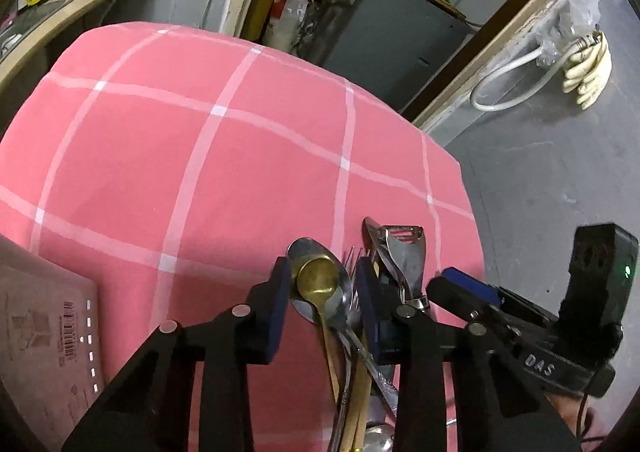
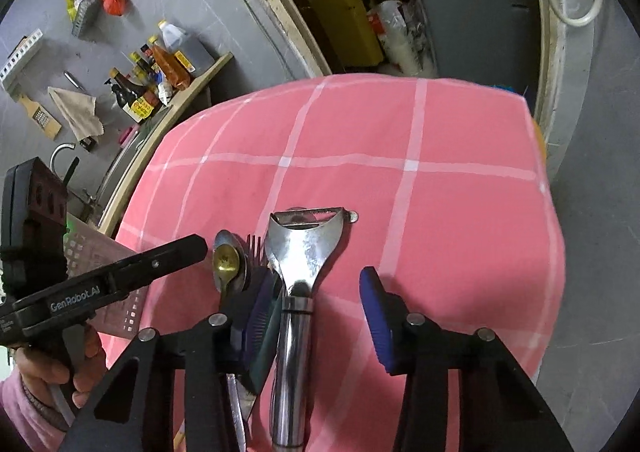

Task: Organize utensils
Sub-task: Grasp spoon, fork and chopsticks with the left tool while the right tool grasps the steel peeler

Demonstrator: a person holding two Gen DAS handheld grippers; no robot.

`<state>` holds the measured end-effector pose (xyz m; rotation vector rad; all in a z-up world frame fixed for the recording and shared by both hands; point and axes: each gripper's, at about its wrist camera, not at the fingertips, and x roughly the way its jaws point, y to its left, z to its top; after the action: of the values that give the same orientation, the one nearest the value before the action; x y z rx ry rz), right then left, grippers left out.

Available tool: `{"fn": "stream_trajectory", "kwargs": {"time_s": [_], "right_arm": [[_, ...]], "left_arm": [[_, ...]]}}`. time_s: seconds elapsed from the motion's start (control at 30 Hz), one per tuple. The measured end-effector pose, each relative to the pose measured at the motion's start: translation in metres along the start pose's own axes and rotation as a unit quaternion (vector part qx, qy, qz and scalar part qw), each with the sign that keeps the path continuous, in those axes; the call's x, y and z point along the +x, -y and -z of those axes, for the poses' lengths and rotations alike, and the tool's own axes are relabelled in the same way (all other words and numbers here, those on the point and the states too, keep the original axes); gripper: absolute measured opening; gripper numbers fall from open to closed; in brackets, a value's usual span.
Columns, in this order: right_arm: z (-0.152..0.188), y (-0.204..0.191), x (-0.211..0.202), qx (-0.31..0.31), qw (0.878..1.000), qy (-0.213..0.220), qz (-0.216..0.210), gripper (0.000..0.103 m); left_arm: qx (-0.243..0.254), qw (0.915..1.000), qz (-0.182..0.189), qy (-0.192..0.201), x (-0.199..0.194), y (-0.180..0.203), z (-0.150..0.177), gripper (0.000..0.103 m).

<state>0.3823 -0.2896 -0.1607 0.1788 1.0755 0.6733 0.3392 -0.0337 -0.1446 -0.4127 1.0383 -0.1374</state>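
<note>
A bunch of utensils lies on the pink checked tablecloth (image 1: 200, 155): a small gold spoon (image 1: 318, 278) on a larger silver spoon (image 1: 308, 252), a fork (image 1: 354, 258), wooden chopsticks (image 1: 358, 408) and a steel peeler (image 1: 404, 252). My left gripper (image 1: 322, 292) is open with its fingers on either side of the spoons and fork. My right gripper (image 2: 316, 308) is open around the peeler's handle (image 2: 294, 352); the peeler head (image 2: 306, 230) points away. The spoons (image 2: 226, 264) and fork (image 2: 254, 252) show left of it.
A perforated pinkish utensil box (image 1: 48, 328) sits at the table's left edge, also in the right wrist view (image 2: 104, 280). A wooden shelf with sauce bottles (image 2: 160, 71) runs along the left wall. The table's right edge (image 1: 460, 187) drops to grey floor.
</note>
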Motion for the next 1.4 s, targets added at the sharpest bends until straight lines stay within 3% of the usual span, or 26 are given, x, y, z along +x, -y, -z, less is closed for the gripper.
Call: {"fn": "stream_trajectory", "kwargs": {"time_s": [0.4, 0.8, 0.93, 1.2, 1.27, 1.4], "right_arm": [[-0.005, 0.005, 0.016, -0.013, 0.999, -0.029, -0.02, 0.04], [-0.005, 0.004, 0.019, -0.014, 0.999, -0.029, -0.019, 0.037], [-0.006, 0.006, 0.02, -0.004, 0.999, -0.029, -0.029, 0.033], [-0.013, -0.002, 0.025, -0.011, 0.998, -0.048, -0.033, 0.032], [-0.014, -0.008, 0.029, -0.027, 0.998, -0.057, -0.025, 0.024], [-0.013, -0.013, 0.032, -0.032, 0.998, -0.054, -0.017, 0.02]], "left_arm": [[0.017, 0.9995, 0.001, -0.028, 0.014, 0.002, 0.006, 0.025], [0.033, 0.9983, 0.002, -0.048, 0.031, 0.01, -0.002, 0.025], [0.035, 0.9979, 0.003, -0.054, 0.032, 0.009, -0.002, 0.011], [0.03, 0.9982, 0.012, -0.05, 0.028, 0.01, -0.003, 0.003], [0.033, 0.9982, 0.015, -0.048, 0.026, 0.013, -0.003, 0.002], [0.042, 0.998, 0.013, -0.045, 0.023, 0.017, -0.003, 0.001]]}}
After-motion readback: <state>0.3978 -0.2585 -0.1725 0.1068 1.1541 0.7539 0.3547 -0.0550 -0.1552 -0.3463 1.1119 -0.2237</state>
